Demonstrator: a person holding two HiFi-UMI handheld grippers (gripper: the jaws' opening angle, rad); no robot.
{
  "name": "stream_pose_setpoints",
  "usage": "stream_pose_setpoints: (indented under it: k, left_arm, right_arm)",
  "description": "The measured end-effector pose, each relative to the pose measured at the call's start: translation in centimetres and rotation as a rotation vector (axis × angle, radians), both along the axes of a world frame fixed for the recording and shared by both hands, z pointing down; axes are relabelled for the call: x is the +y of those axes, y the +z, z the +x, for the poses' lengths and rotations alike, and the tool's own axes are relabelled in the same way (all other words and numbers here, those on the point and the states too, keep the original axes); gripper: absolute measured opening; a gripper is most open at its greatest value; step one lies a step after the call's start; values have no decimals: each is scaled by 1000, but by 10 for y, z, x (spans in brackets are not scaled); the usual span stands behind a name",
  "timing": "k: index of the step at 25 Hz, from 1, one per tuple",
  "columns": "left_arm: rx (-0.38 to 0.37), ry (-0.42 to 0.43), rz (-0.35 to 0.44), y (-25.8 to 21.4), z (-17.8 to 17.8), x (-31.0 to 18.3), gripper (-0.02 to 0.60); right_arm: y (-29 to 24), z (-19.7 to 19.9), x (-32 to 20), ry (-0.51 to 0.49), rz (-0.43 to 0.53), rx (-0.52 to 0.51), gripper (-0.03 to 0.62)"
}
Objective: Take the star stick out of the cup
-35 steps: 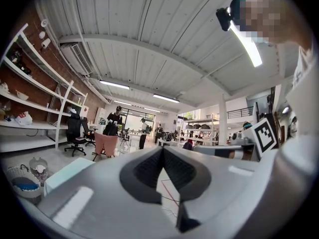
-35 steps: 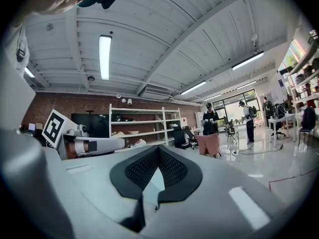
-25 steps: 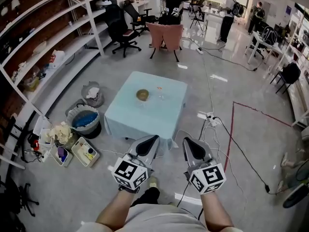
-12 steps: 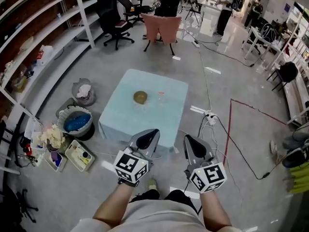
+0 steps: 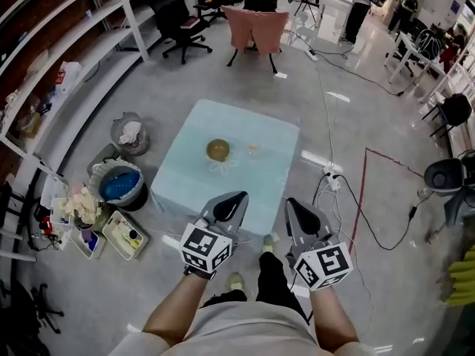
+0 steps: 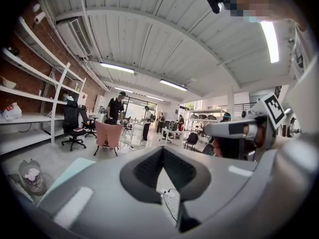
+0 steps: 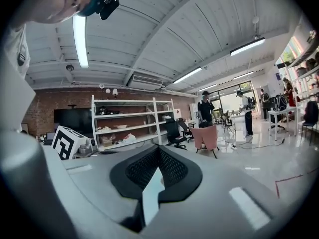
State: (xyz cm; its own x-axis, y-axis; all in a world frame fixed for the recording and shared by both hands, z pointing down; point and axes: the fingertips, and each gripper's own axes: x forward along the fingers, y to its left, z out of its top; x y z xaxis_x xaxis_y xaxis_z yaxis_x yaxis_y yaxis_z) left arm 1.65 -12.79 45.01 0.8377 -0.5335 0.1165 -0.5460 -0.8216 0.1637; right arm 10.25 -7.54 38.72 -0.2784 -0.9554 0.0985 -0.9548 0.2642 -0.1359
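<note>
A small table with a pale blue cloth (image 5: 245, 191) stands ahead on the grey floor. On it sit a brownish round bowl (image 5: 217, 150) and, to its right, a small clear cup (image 5: 253, 150) with something orange in it; the star stick is too small to make out. My left gripper (image 5: 236, 197) and right gripper (image 5: 295, 205) are held side by side short of the table's near edge, both pointing forward. Both are shut and empty, as the left gripper (image 6: 163, 151) and the right gripper (image 7: 158, 151) show in their own views. Neither touches the table.
White shelving (image 5: 67, 58) runs along the left wall. A blue bucket (image 5: 120, 186), a wire basket (image 5: 129, 133) and trays of small items (image 5: 125, 233) lie on the floor left of the table. A power strip with cables (image 5: 332, 178) and a red floor line (image 5: 361, 191) lie right. A pink chair (image 5: 258, 30) stands beyond.
The person has stepped a little closer to the table, which now sits lower in the head view. Both grippers keep the same shut, side-by-side pose.
</note>
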Motion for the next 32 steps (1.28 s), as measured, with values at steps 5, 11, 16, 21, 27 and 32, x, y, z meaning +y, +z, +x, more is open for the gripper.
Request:
stream_pose_setpoints:
  k: [5,11,16,21,27,32]
  left_arm:
    - [-24,-70,-28,11,21,-62,5]
    - [-36,-130,-68,37,48,-113,5]
    - [-59,-184,-99,69,63,-143,6]
    - [-91,-250,-129,104,68,-171,58]
    - [-106,-302,-147,146,72,-197,172]
    - [-123,-311,-160,176,80,-215,233]
  right_arm:
    - [0,23,-75,-88,-24,-10,11]
    - [20,45,-143,-184,-72,-19,11]
    - [51,53,-179,-249,-117,-30,11]
    - [73,58,-208,-293,-156,-31,11]
    - [97,64,-232,-332,-191,-35,11]
    - [120,61,-248,-360,-222,-39,11]
